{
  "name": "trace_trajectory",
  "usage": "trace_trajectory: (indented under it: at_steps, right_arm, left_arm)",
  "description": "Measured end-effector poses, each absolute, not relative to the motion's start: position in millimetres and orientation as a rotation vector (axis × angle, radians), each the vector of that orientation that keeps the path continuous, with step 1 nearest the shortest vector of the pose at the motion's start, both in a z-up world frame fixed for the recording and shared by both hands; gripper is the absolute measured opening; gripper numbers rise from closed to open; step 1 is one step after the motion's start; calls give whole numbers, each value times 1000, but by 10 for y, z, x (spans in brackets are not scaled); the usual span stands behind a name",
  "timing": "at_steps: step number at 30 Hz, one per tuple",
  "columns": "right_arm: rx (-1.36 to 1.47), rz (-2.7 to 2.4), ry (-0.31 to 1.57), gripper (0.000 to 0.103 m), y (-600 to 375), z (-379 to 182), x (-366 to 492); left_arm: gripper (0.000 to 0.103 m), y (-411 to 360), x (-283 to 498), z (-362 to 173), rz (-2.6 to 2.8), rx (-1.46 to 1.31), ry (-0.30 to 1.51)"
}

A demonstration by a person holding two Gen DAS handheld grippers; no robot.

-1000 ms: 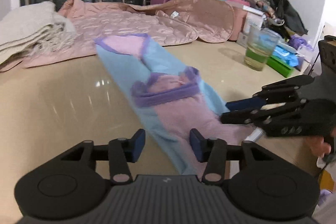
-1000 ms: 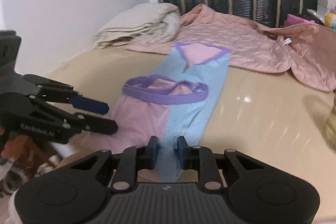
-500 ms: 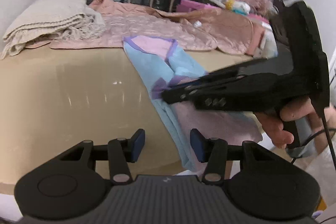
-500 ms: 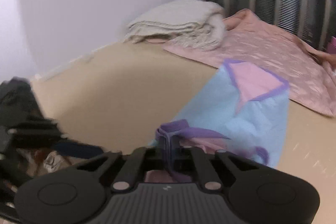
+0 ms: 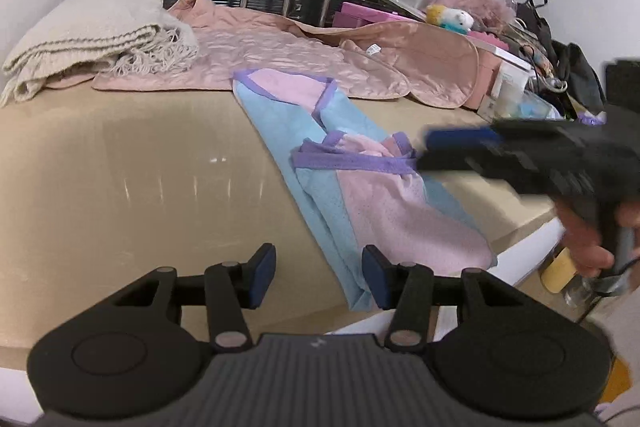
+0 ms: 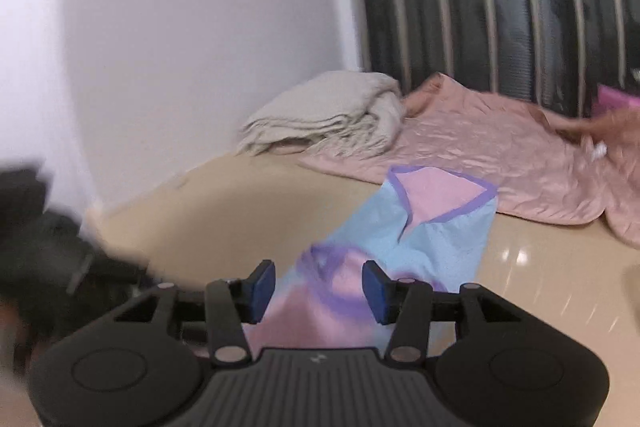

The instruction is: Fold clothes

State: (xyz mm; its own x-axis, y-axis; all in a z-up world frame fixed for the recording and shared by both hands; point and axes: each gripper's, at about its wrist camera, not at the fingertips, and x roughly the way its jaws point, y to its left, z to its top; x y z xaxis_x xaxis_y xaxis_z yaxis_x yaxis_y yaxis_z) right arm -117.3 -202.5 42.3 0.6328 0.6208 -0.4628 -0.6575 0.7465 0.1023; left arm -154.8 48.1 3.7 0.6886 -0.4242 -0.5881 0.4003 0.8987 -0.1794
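Observation:
A light blue and pink garment (image 5: 360, 183) with purple trim lies folded lengthwise on the beige table (image 5: 120, 171), its near end at the front edge. My left gripper (image 5: 318, 275) is open just above that near end, with nothing between its pads. My right gripper (image 6: 318, 287) is open over the garment (image 6: 436, 247), whose purple trimmed fold lies below the pads. In the left wrist view the right gripper (image 5: 436, 147), blurred, held by a hand (image 5: 584, 243), reaches in from the right beside the purple band.
A folded cream blanket (image 5: 92, 39) and a pink quilted cover (image 5: 288, 55) lie at the back of the table. Boxes, bags and clutter (image 5: 512, 47) crowd the far right. A barred dark window and a white wall (image 6: 180, 47) stand behind.
My right gripper was shut on the purple trimmed fold half a second ago; now it is open and has drawn back to the right. The fold lies on the garment. My left gripper stays open.

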Motion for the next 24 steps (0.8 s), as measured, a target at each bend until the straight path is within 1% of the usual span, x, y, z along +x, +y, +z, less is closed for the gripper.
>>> trace_trajectory:
  at_steps: [4, 8, 9, 10, 11, 14, 15, 17, 20, 21, 22, 23, 24]
  right_arm:
    - [-221, 736, 565, 44, -2019, 196, -1386]
    - [-299, 694, 487, 46, -2060, 288, -1524]
    - [-307, 717, 453, 48, -2109, 355, -1591]
    - [-353, 741, 425, 50, -2123, 394, -1663]
    - [-404, 762, 399, 52, -2129, 424, -1736]
    - [-691, 764, 359, 52, -1965, 296, -1953]
    - [-757, 777, 346, 50, -1923, 232, -2002]
    - [-863, 802, 340, 50, -1834, 113, -2061]
    - [-978, 777, 333, 50, -1730, -51, -2004]
    - [-1005, 773, 318, 49, -1712, -92, -1980]
    - [-1029, 769, 305, 47, -1696, -130, -1955]
    - [-1034, 774, 311, 32, -1690, -139, -1925]
    - [-1028, 779, 327, 26, -1683, -134, -1913]
  left_arm:
    - [54, 543, -1519, 61, -442, -61, 653]
    - [54, 502, -1660, 221, -504, 64, 545]
    - [62, 465, -1741, 244, -516, 120, 500]
    - [73, 411, -1827, 240, -522, 186, 457]
    - [77, 356, -1913, 236, -527, 251, 413]
    - [77, 121, -2155, 118, -647, 510, 341]
    - [78, 38, -2211, 45, -687, 599, 336]
    - [78, -101, -2280, -116, -714, 757, 290]
    - [78, -208, -2216, -266, -719, 863, 259]
    - [77, -214, -2172, -290, -730, 868, 257]
    - [72, -226, -2128, -293, -742, 870, 258]
    - [66, -239, -2084, -286, -754, 874, 268]
    - [47, -236, -2041, -265, -767, 865, 280]
